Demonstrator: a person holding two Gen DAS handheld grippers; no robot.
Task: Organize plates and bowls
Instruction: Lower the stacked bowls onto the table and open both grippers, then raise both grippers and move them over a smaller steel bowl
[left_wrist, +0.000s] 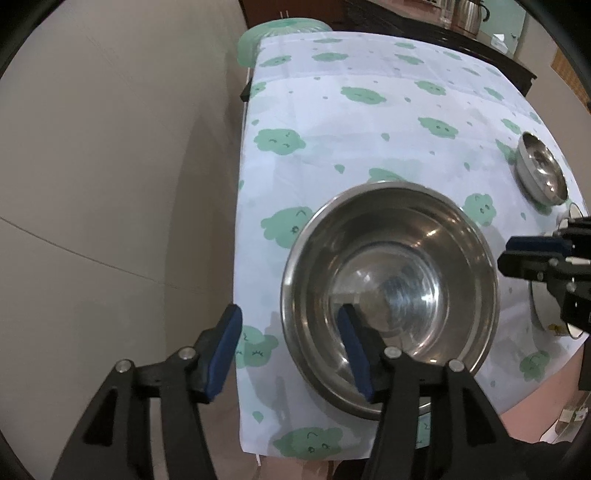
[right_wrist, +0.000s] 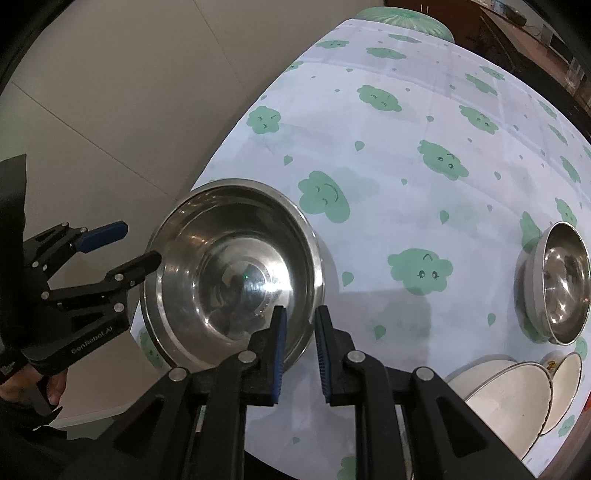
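Steel bowl (left_wrist: 391, 291) sits on the table — rim between left gripper (left_wrist: 291, 347) fingers.

Soft, fairly dim indoor light is falling from above, leaving both views slightly grey and hazy. The large steel bowl (left_wrist: 391, 284) is throwing small white glints and smeared reflections. Faint shadows are lying on the tablecloth (right_wrist: 388, 147) beside the bowls. Fisheye distortion is bending the table's edges, and black vignetting is closing in at all 4 corners.
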